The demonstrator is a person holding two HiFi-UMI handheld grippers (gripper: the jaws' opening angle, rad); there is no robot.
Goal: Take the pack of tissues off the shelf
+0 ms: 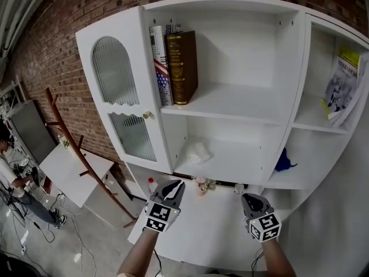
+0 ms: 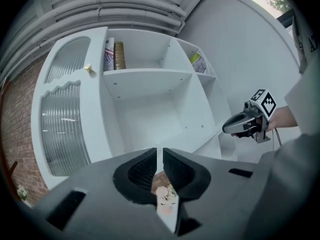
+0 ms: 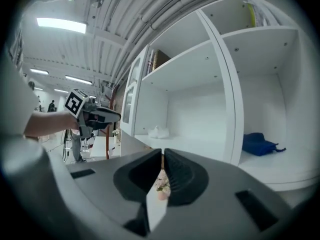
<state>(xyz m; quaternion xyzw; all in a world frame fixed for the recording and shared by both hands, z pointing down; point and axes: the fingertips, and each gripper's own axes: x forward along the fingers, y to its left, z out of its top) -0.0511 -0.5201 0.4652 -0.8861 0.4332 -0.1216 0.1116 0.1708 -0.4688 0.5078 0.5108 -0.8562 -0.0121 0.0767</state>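
The pack of tissues (image 1: 198, 152) is a white, crumpled soft pack lying on the lower middle shelf of the white cabinet (image 1: 230, 103). It also shows in the right gripper view as the tissue pack (image 3: 159, 132) at the shelf's far left. My left gripper (image 1: 177, 184) hovers over the white counter (image 1: 202, 235), below and a little left of the pack, jaws together with nothing between them. My right gripper (image 1: 247, 198) hangs to the right at about the same height, jaws together and nothing held. Each shows in the other's view: right gripper (image 2: 235, 126), left gripper (image 3: 107, 116). The left gripper view does not show the pack.
Books (image 1: 176, 65) stand on the upper shelf and a booklet (image 1: 340, 85) leans in the right compartment. A blue cloth (image 1: 283, 161) lies lower right. A small flower pot (image 1: 200, 184) sits at the counter's back. The ribbed-glass door (image 1: 124, 97) stands open at left.
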